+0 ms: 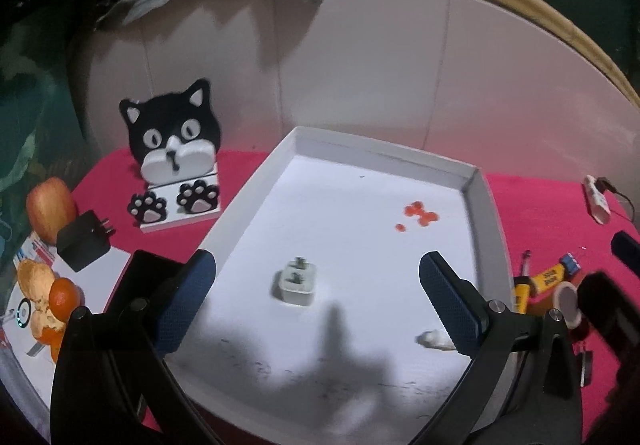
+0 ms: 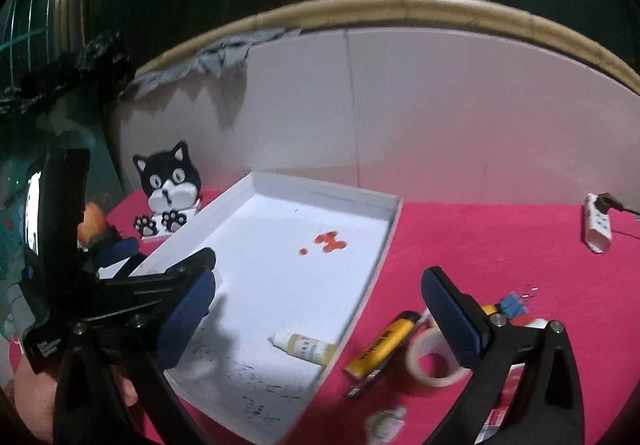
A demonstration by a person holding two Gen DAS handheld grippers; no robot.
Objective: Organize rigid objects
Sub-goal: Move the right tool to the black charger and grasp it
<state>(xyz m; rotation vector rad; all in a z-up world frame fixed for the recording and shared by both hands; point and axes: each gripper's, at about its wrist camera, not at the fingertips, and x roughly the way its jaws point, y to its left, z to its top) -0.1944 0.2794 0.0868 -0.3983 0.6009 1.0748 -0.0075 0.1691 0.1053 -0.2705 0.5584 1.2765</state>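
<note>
My left gripper (image 1: 318,299) hung over the white tray (image 1: 256,181), its jaws spread wide with nothing between them. Low in the centre of the left wrist frame, a white charger plug (image 1: 295,282) lay on the tray floor, prongs pointing away from me. An orange stain (image 1: 420,214) marked the tray toward the right of that frame, and a small white tube tip (image 1: 434,339) showed at the lower right, just beside my right-hand finger pad.

My right gripper (image 2: 318,315) also had its jaws spread, holding nothing. In the right wrist frame, a cream tube (image 2: 304,347) lay inside the tray against its near right wall. Just outside that wall, on the pink desk (image 2: 500,237), lay a yellow lighter-like stick (image 2: 378,349), touching a roll of tape (image 2: 434,359).

A black-and-white cat figure (image 1: 174,161) stood at the left of the left wrist frame, beside the tray. A black adapter (image 1: 82,241) and orange peel (image 1: 44,301) sat at the far left.
</note>
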